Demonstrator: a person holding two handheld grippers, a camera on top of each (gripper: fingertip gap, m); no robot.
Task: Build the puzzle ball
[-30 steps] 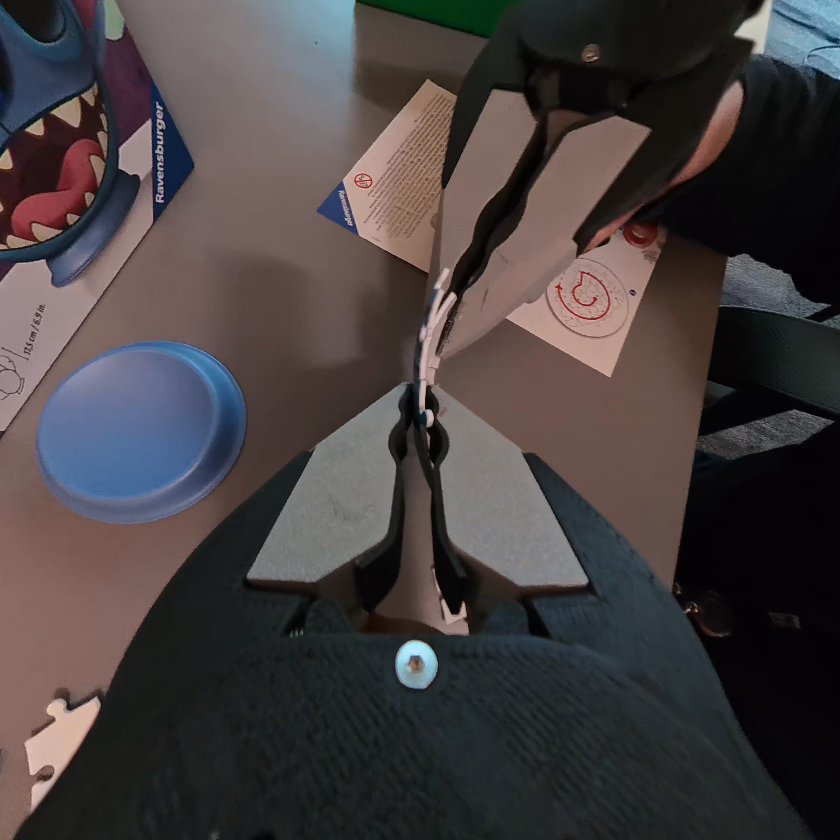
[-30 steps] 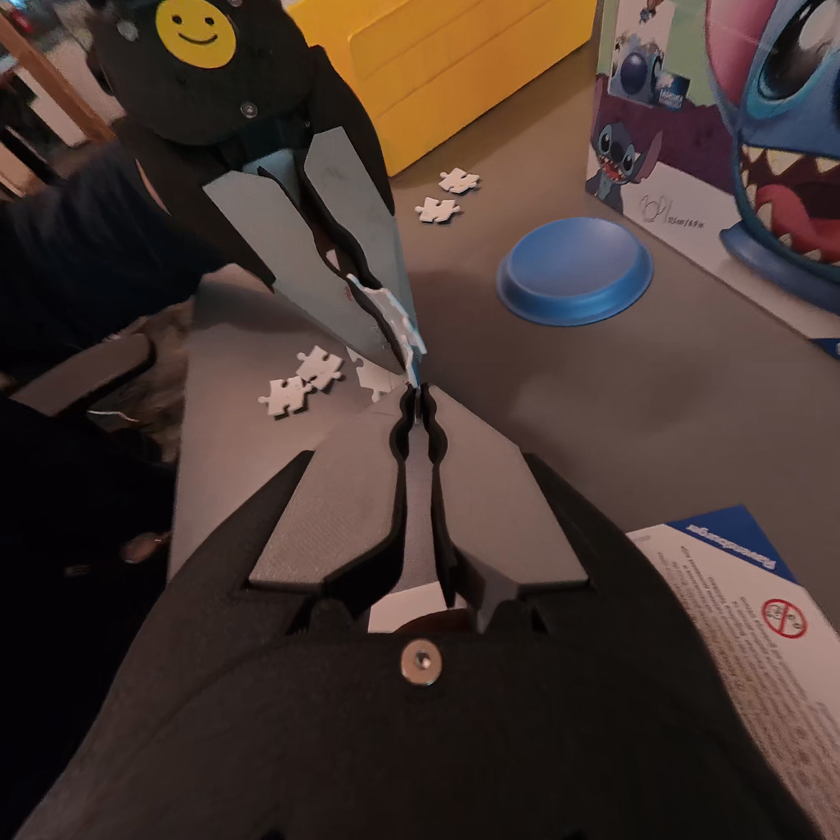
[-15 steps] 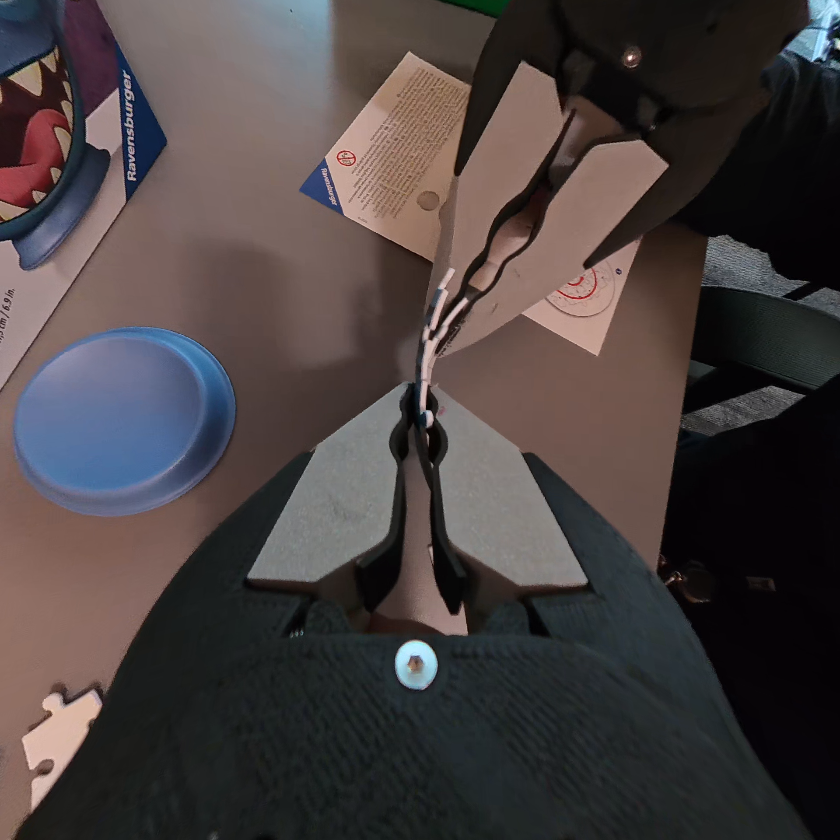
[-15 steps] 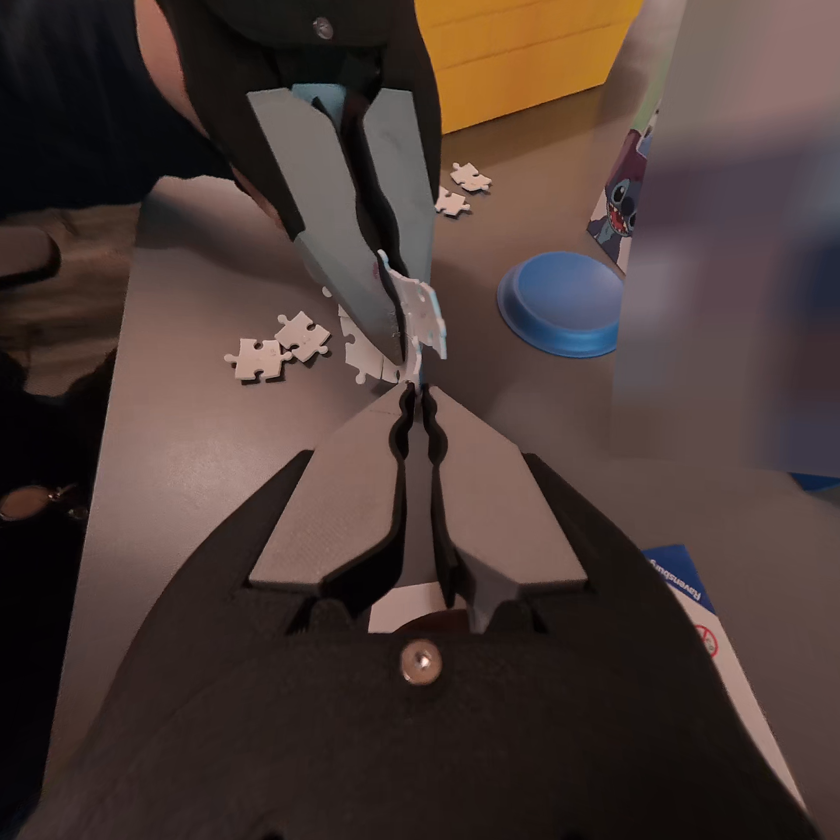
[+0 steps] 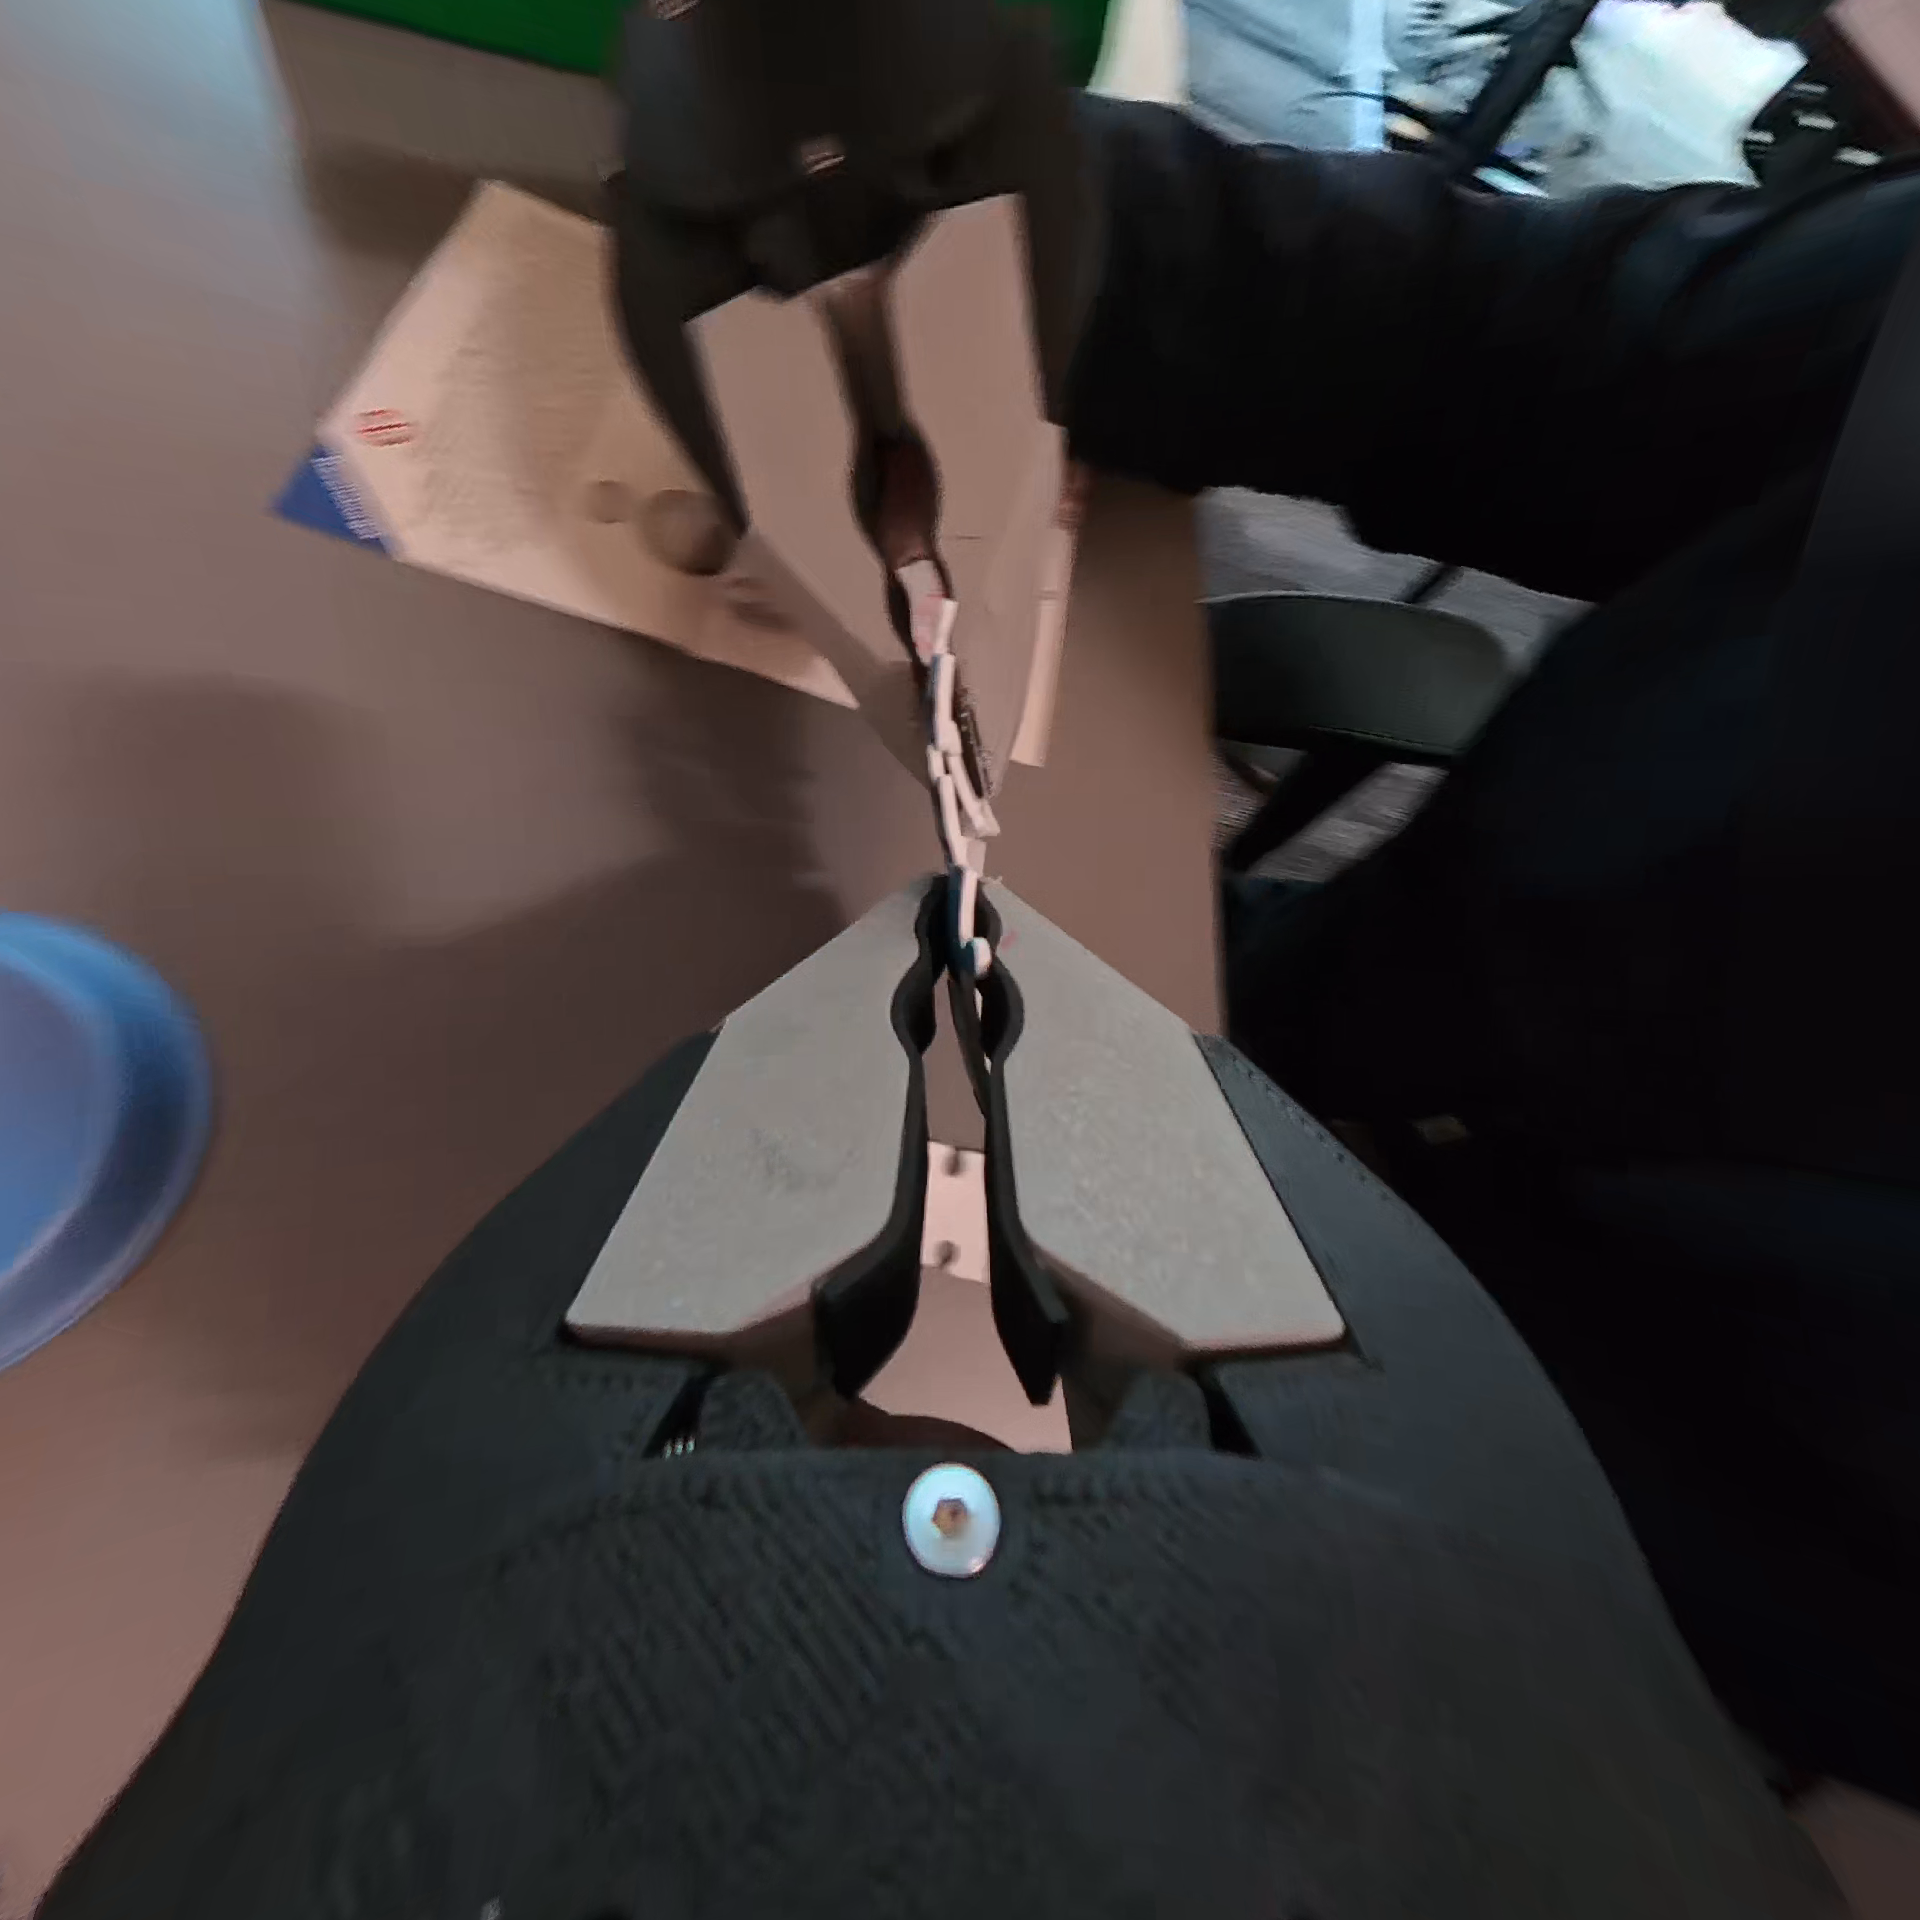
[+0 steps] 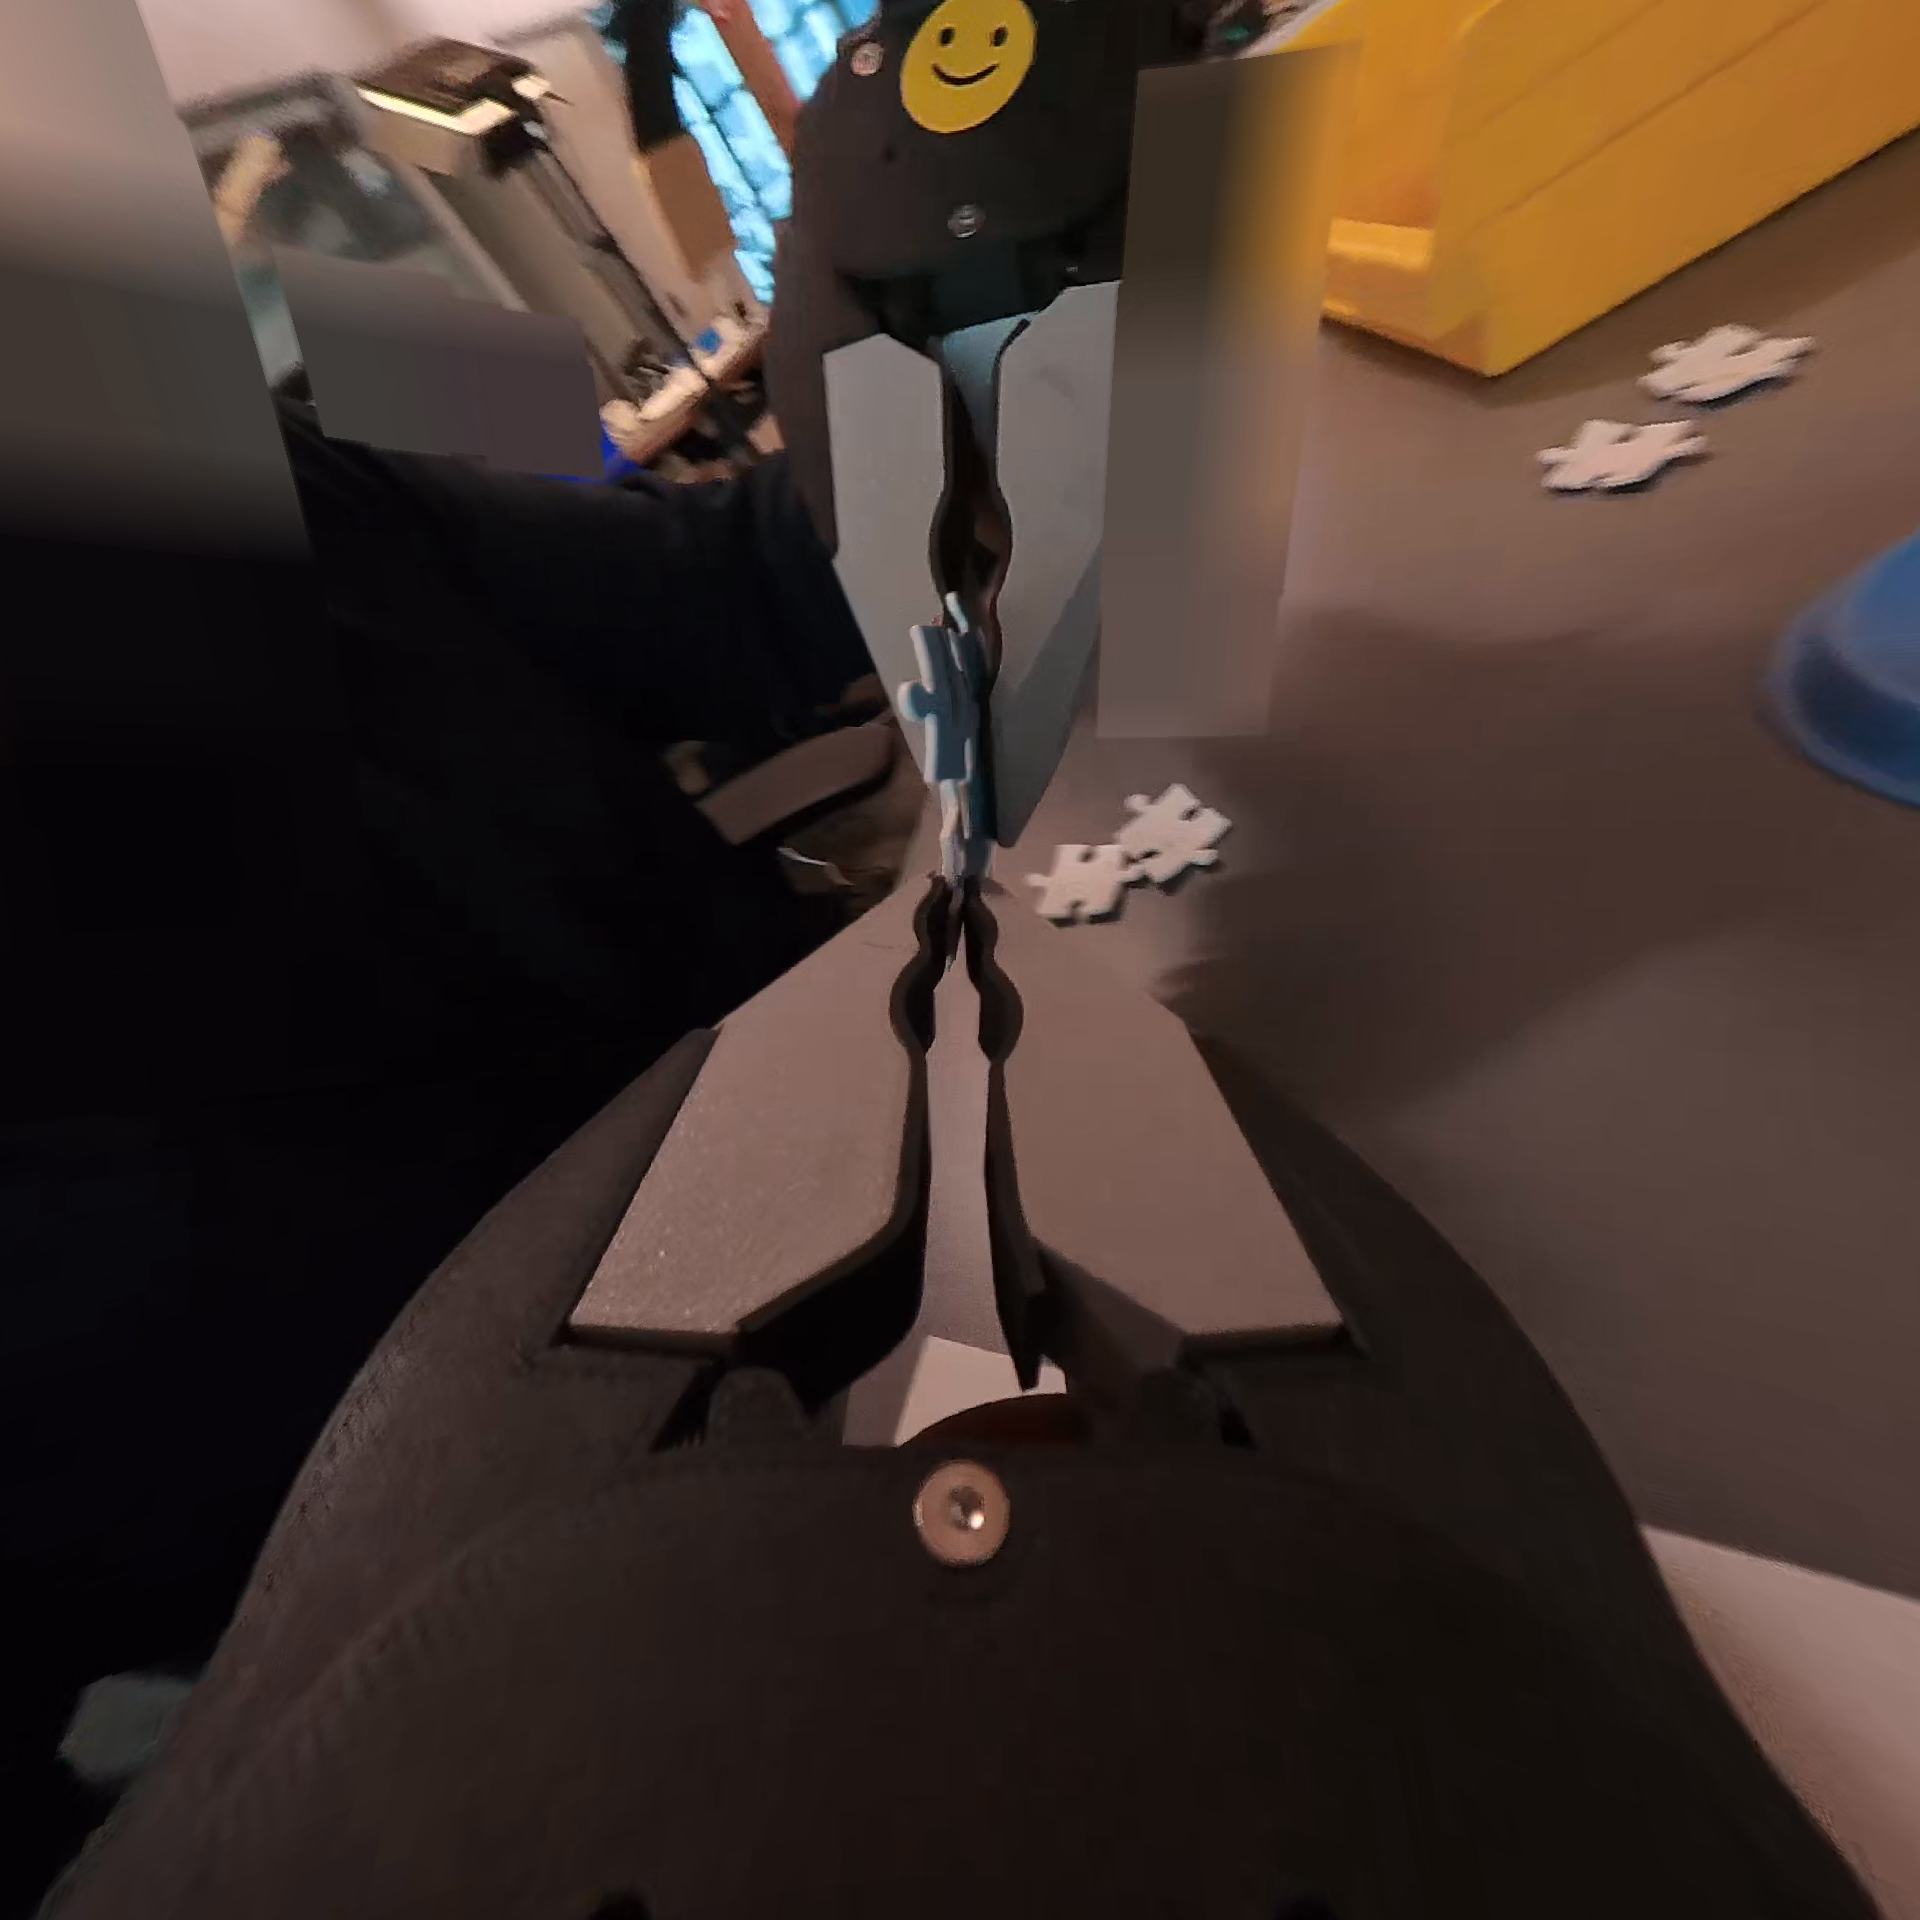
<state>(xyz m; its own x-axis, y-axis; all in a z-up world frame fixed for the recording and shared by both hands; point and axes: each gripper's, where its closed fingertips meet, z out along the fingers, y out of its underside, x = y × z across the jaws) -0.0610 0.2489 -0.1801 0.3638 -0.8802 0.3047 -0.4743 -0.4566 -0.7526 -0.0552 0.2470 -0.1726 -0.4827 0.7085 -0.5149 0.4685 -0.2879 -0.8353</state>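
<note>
Both grippers hold a short strip of joined white-and-blue puzzle pieces (image 5: 951, 758) in the air between them, above the brown table (image 5: 416, 831). My left gripper (image 5: 961, 914) is shut on the near end of the strip. The right gripper (image 5: 961, 727) comes in from the top, shut on the far end. In the right wrist view, my right gripper (image 6: 956, 904) pinches the strip's tip, and the pieces (image 6: 940, 717) run up into the left gripper (image 6: 982, 831), which bears a yellow smiley sticker. Both views are motion-blurred.
A blue round stand (image 5: 62, 1132) lies on the table to the left; it also shows in the right wrist view (image 6: 1860, 696). A paper leaflet (image 5: 540, 468) lies under the right gripper. Loose white pieces (image 6: 1132, 852) (image 6: 1621, 452) and a yellow box (image 6: 1558, 177) are beyond. A chair (image 5: 1351, 675) stands at the table edge. My left and right fingertips are right by each other.
Both grippers have swung round with the strip still between them and now face each other nearly in line. The blue stand has slid toward the left edge of the left view.
</note>
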